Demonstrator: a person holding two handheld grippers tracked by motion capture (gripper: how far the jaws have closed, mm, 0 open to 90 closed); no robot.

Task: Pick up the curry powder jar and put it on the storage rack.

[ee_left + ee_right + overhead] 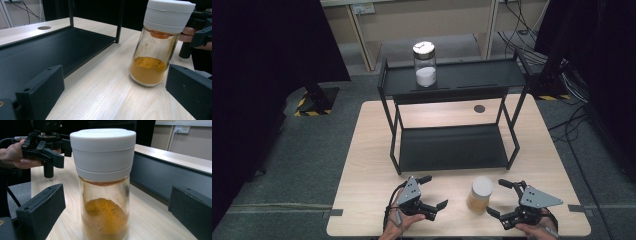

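Note:
A glass jar (480, 195) with a white lid and orange powder in its bottom stands on the table near the front edge. My left gripper (435, 191) is to its left, open, pointing at the jar (155, 50) from a short way off. My right gripper (497, 197) is close on the jar's right, also open. In the right gripper view the jar (105, 195) stands upright just ahead of the right gripper (116, 206), centred between the spread jaws, touching neither. My left gripper (115, 87) holds nothing.
A black two-tier shelf (452, 147) stands mid-table behind the jar. On its top tier (472, 75) is a second glass jar (425, 65) with white powder. The wooden table (367, 165) has a round hole (479, 108) near its far edge. Cables (572, 80) lie on the floor at right.

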